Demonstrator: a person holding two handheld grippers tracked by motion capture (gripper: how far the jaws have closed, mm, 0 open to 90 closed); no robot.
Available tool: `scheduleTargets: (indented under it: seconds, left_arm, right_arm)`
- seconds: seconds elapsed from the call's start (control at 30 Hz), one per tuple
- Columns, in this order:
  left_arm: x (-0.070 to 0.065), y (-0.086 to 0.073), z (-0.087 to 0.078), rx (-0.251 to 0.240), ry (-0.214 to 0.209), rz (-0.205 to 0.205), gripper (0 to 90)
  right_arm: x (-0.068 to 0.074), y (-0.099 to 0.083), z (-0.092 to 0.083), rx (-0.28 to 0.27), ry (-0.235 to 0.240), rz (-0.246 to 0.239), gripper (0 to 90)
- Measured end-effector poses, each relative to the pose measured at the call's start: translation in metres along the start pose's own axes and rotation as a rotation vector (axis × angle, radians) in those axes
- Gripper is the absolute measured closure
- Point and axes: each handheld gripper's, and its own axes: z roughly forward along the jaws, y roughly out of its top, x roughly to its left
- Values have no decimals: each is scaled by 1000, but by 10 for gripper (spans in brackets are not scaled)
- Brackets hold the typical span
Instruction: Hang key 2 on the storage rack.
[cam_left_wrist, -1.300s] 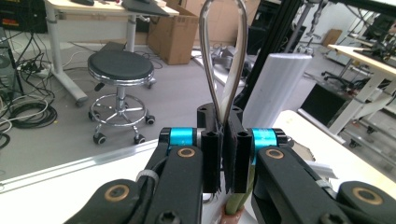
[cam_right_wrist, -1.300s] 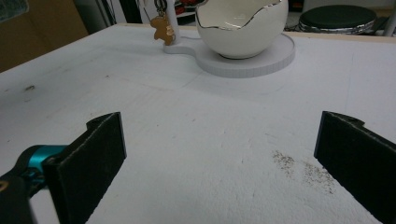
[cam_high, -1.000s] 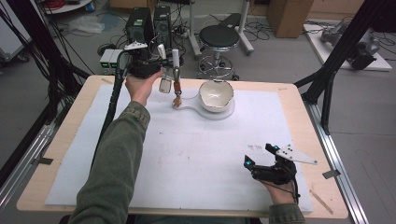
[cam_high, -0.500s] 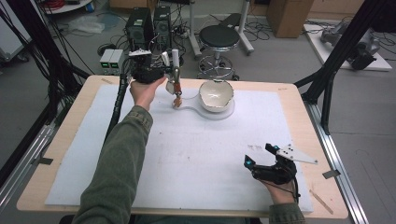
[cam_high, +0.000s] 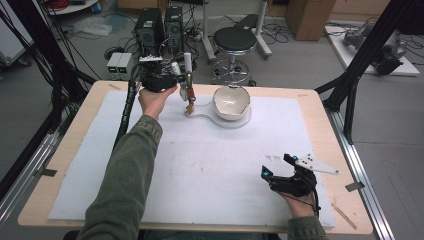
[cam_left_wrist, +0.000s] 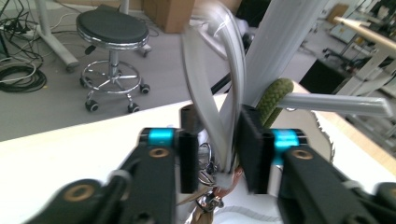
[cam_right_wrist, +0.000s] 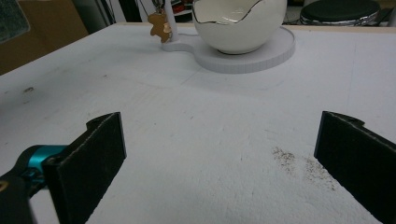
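A white stand (cam_high: 235, 122) at the far middle of the table carries a cracked-egg-shaped white bowl (cam_high: 231, 102) and an upright white post (cam_high: 187, 62). A keychain with a brown bear charm (cam_high: 190, 107) hangs by the post. My left gripper (cam_high: 181, 75) is level with it. In the left gripper view a clear strap loop (cam_left_wrist: 212, 93) and metal key ring (cam_left_wrist: 208, 163) sit between the jaws of my left gripper (cam_left_wrist: 217, 149). Those jaws have just been opening and the pads stand apart from the strap. My right gripper (cam_right_wrist: 219, 158) rests open near the front right, with nothing between its jaws.
Past the left gripper's jaws, a green cord (cam_left_wrist: 273, 95) loops round the white post (cam_left_wrist: 285, 46). The right gripper view shows the bowl (cam_right_wrist: 238, 23) and bear charm (cam_right_wrist: 161, 25) far ahead. A black stool (cam_high: 235, 40) and computer cases stand beyond the table's far edge.
The left hand has shifted slightly right along the far edge, bringing the keychain closer to the post. The right hand and its gripper have not moved.
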Motion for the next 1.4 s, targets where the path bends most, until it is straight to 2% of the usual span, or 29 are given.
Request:
scheduleTargets:
  seconds: [0.07, 0.13, 0.23, 0.37, 0.47, 0.53, 0.6, 0.7, 0.8, 1.0, 1.07, 1.13, 1.27, 1.4]
  left_arm:
    - [-2, 1, -3, -12, 16, 6, 588]
    - [-3, 3, -5, -6, 67, 19, 465]
    - [1, 5, -9, 17, 73, -46, 370]
    - [8, 6, -16, 39, 95, -83, 287]
    - [10, 6, -21, 48, 103, -75, 213]
    - [12, 5, -25, 53, 93, -75, 183]
    - [14, 2, -26, 72, 87, -68, 153]
    - [15, -1, -28, 97, 87, -50, 60]
    - [15, -4, -31, 111, 106, -21, 16]
    - [14, -8, -40, 127, 102, 14, 16]
    - [14, -11, -43, 123, 101, 16, 16]
    - [14, -13, -47, 139, 97, 16, 17]
    - [10, -18, -55, 171, 102, 49, 16]
    - [8, -25, -64, 174, 108, 54, 17]
  right_arm:
    - [0, 0, 0, 3, 0, 4, 10]
    - [-1, 0, 1, -4, -1, 3, 10]
    - [0, 0, 1, -2, -1, 1, 10]
    - [0, 0, 3, 1, 2, -7, 10]
    - [1, 0, 4, 6, 10, -1, 10]
    - [0, 0, 6, 7, 10, -5, 10]
    - [1, 0, 6, 9, 13, 4, 10]
    - [1, 0, 7, 10, 12, -2, 10]
    - [1, -1, 7, 17, 9, -4, 10]
    - [0, -1, 6, 9, 1, -2, 10]
    - [0, -1, 6, 11, -1, 1, 10]
    - [-1, -1, 6, 11, -2, -4, 10]
    - [-1, -1, 6, 12, -2, -3, 10]
    - [-1, -1, 7, 16, 2, -1, 10]
